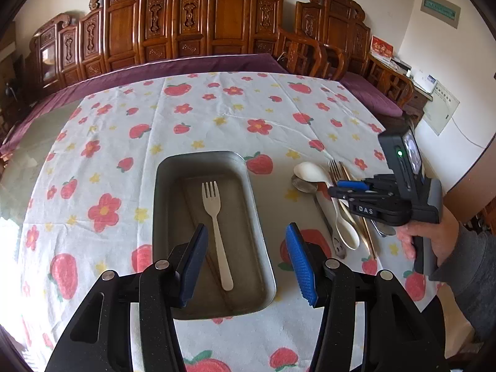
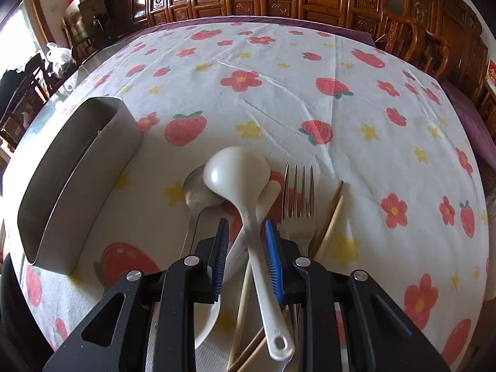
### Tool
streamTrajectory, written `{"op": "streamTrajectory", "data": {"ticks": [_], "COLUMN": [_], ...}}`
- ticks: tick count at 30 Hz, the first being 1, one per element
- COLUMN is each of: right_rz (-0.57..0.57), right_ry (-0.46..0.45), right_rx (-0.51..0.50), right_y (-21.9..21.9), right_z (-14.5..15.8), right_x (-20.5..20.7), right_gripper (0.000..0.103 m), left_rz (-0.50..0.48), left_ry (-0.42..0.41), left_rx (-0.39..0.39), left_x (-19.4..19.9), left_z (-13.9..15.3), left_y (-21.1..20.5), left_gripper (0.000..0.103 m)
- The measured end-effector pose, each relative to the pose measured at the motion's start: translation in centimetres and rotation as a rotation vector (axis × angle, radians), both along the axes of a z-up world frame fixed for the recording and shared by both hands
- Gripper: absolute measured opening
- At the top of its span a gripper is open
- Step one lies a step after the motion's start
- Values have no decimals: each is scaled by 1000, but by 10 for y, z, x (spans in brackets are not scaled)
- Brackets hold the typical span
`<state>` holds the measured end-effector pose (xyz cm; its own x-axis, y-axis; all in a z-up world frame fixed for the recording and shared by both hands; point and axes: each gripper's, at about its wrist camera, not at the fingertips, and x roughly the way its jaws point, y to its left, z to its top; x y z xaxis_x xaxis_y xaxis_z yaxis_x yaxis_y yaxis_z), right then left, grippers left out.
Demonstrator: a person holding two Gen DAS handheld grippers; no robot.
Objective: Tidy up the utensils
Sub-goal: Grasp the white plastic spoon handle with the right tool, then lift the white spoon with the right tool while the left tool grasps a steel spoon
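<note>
My left gripper [image 1: 246, 257] hangs open over the metal tray [image 1: 161, 217] holding a white fork [image 1: 215, 229]. My right gripper [image 2: 246, 257] straddles the white spoon [image 2: 245, 192], its pads not pressing.

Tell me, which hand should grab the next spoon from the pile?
Probably the right. The right gripper already straddles the white spoon in the pile, jaws open. The left gripper hovers over the metal tray, where a white fork already lies.

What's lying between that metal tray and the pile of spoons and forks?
Nothing but flowered tablecloth: the right wrist view shows a bare strip between the metal tray and the metal spoon at the pile's edge.
</note>
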<state>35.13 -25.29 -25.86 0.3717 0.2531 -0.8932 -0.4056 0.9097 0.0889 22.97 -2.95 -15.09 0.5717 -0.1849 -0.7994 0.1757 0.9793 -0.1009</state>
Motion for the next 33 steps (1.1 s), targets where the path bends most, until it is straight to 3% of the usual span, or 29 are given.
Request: {"op": "streamTrajectory", "data": {"ticks": [3, 13, 33], "right_rz": [0, -14, -96], "right_ry": [11, 5, -32], "right_rx": [-8, 19, 113], "right_y": [1, -6, -33], "right_z": [-4, 3, 20], "right_x": [6, 1, -1], "right_gripper": [26, 12, 12], "left_rz": [-5, -25, -54], "left_ry": [5, 9, 16], "left_rx": [0, -6, 22], "left_x": [1, 1, -7], "left_z": [-2, -4, -6], "left_y": [-2, -11, -31], "left_gripper": [50, 50, 50]}}
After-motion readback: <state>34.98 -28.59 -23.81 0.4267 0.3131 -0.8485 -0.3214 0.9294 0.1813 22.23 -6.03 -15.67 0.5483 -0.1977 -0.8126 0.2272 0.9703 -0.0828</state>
